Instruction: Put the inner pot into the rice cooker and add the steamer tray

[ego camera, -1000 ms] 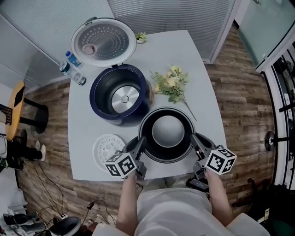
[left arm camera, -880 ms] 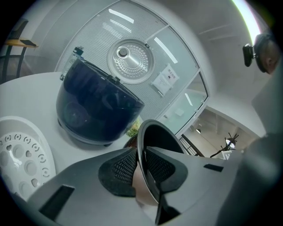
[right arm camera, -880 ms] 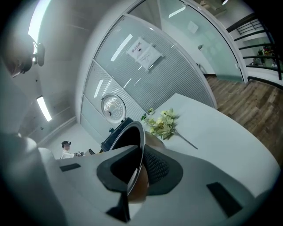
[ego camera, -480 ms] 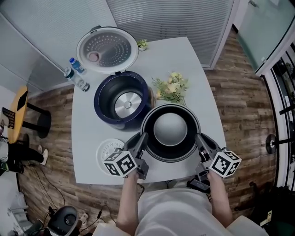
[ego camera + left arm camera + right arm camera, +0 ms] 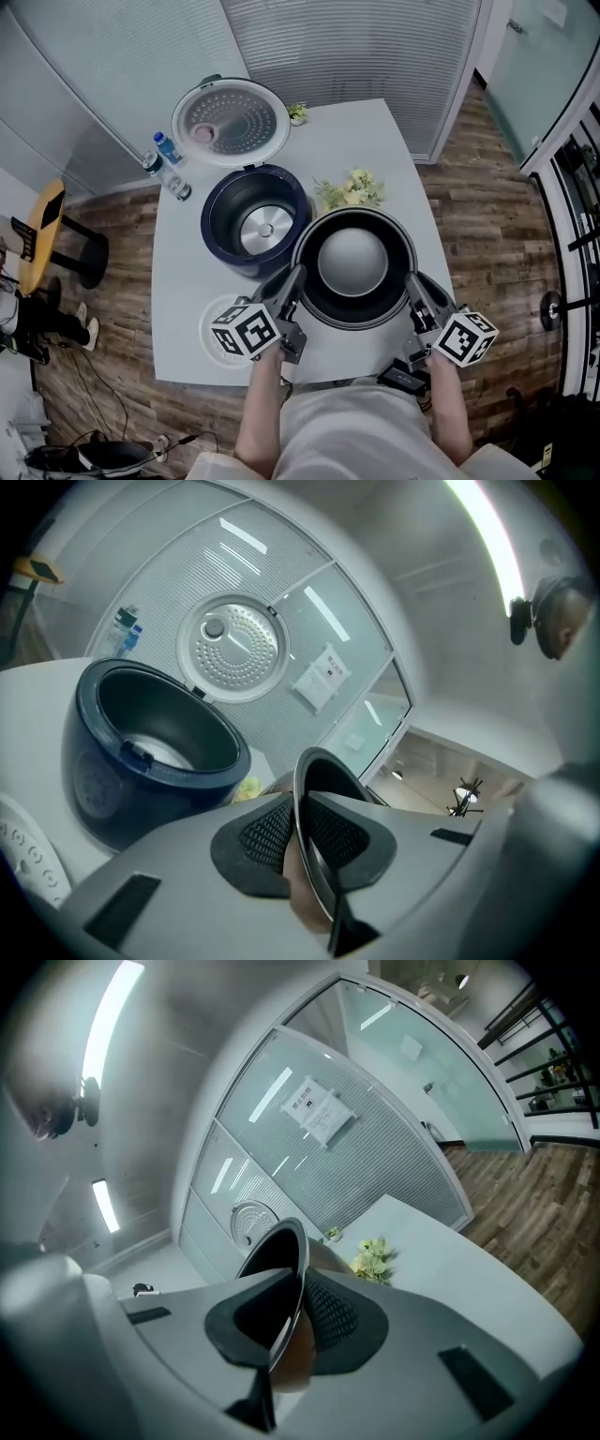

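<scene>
Two mesh-padded grippers clamp the thin rim of the round, dark inner pot (image 5: 354, 267): left gripper (image 5: 293, 279) and right gripper (image 5: 413, 281) on opposite sides; it hangs over the white tabletop (image 5: 375, 141), beside the open navy rice cooker (image 5: 217, 199).

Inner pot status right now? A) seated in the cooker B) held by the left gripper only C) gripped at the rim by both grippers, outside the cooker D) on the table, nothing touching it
C: the inner pot hangs between the left gripper and right gripper, each clamped on its rim, the left's jaws having just closed tighter; the rice cooker beside it is empty.
</scene>
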`<state>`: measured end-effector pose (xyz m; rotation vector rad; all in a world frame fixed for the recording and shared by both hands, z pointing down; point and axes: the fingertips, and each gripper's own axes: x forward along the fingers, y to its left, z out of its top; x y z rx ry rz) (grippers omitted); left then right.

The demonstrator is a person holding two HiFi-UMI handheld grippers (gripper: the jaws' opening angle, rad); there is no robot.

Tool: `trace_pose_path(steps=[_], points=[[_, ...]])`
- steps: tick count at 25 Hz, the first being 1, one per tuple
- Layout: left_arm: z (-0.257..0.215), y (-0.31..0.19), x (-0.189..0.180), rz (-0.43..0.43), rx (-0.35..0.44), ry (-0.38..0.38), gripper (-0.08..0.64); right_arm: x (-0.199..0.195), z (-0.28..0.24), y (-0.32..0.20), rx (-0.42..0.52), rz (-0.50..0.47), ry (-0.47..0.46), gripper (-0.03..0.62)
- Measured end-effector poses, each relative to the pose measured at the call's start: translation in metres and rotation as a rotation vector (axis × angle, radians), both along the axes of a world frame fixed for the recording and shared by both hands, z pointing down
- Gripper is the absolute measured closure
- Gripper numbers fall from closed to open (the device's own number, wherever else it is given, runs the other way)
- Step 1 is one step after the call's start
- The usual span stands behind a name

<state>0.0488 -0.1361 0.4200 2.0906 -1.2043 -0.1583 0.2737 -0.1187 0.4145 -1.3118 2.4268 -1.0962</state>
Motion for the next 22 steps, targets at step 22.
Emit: trace_pose_path(steps=[22], points=[[-0.105,-0.019,-0.002,-0.051,0.210,0.077,0.525,0.000,-0.077,-0.026,0.167,-0.045,-0.108,0.541]])
